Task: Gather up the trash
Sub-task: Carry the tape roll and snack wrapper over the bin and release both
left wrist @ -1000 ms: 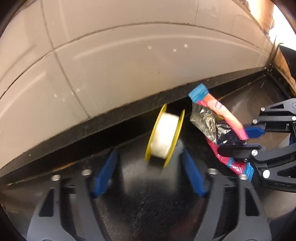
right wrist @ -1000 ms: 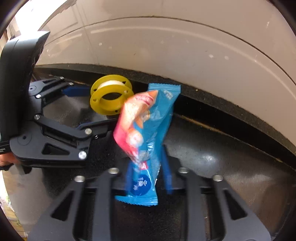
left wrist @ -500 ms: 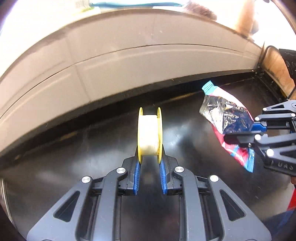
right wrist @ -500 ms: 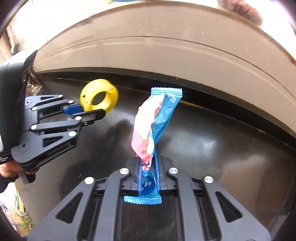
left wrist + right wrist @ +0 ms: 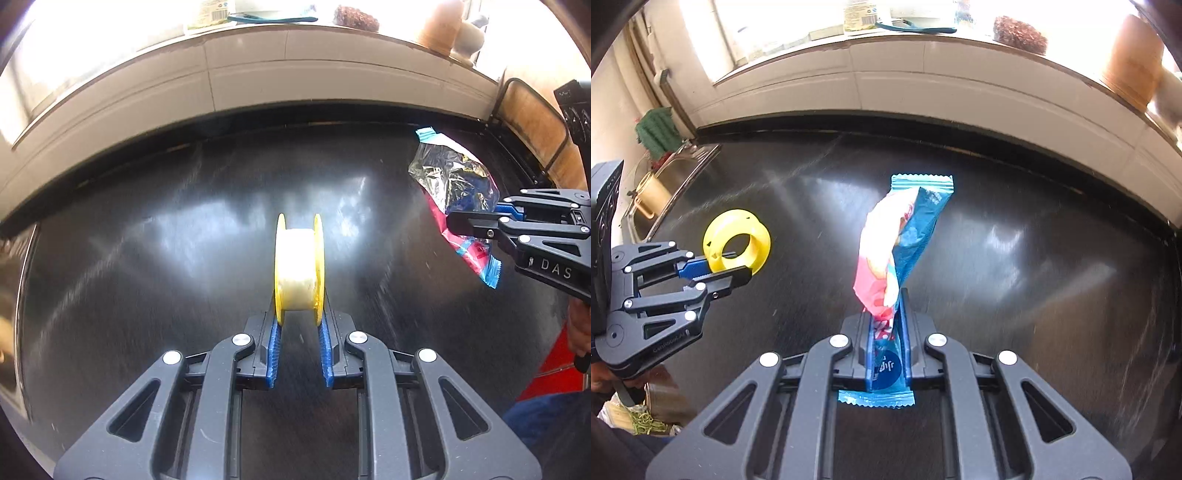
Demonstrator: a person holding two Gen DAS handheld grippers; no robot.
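My left gripper (image 5: 299, 321) is shut on a yellow spool of white tape (image 5: 299, 266), held upright above the black countertop (image 5: 166, 229). The spool (image 5: 737, 245) and left gripper (image 5: 718, 273) also show at the left of the right wrist view. My right gripper (image 5: 886, 314) is shut on a blue and pink snack wrapper (image 5: 905, 236) that stands up out of its fingers. In the left wrist view the wrapper (image 5: 454, 184), silver inside, hangs from the right gripper (image 5: 469, 219) at the right.
A white tiled wall (image 5: 923, 85) with a window sill holding a jar, a brown scrubber (image 5: 1019, 33) and a pot runs along the back. A steel sink (image 5: 668, 181) with a gold cup lies left. A wire rack (image 5: 532, 125) stands right.
Both grippers have pulled back and up from the wall with their items. The left gripper closed on the spool about a second ago; the counter now shows wider below.
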